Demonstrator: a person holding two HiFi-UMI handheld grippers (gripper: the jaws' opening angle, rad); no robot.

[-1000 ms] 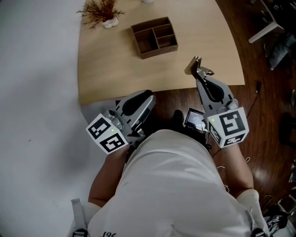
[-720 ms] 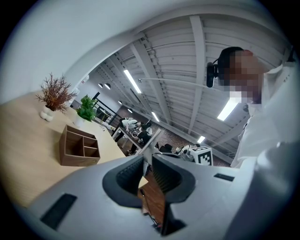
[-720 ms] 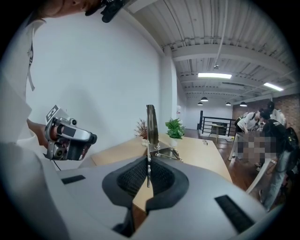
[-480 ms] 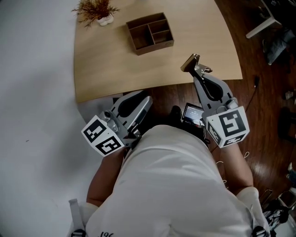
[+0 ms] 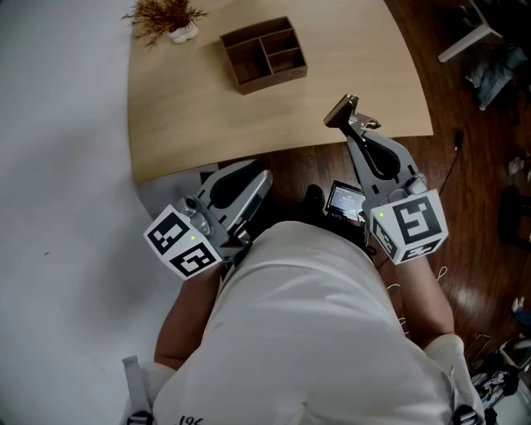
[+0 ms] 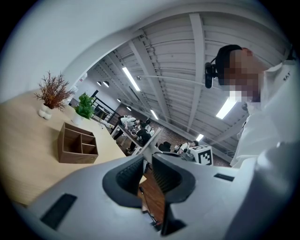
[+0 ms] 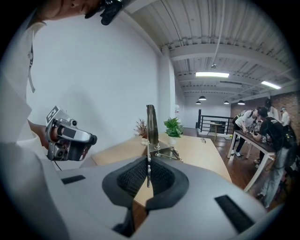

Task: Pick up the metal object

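Observation:
The metal object is a thin flat plate with a small bracket. It hangs over the near right part of the wooden table, with my right gripper shut on it. In the right gripper view the metal object stands upright, and the right gripper pinches its lower edge. My left gripper hovers just off the table's near edge, close to my body. Seen in its own view, the left gripper has its jaws almost together with nothing between them.
A brown wooden organizer with several compartments sits at the table's far middle, and a dried plant in a white pot at the far left corner. Dark wood floor lies to the right. Other people stand at tables in the background.
The head view has drifted, so the table and organizer sit a little further up and left. The right gripper still holds the metal object in about the same place. The left gripper shifted slightly left.

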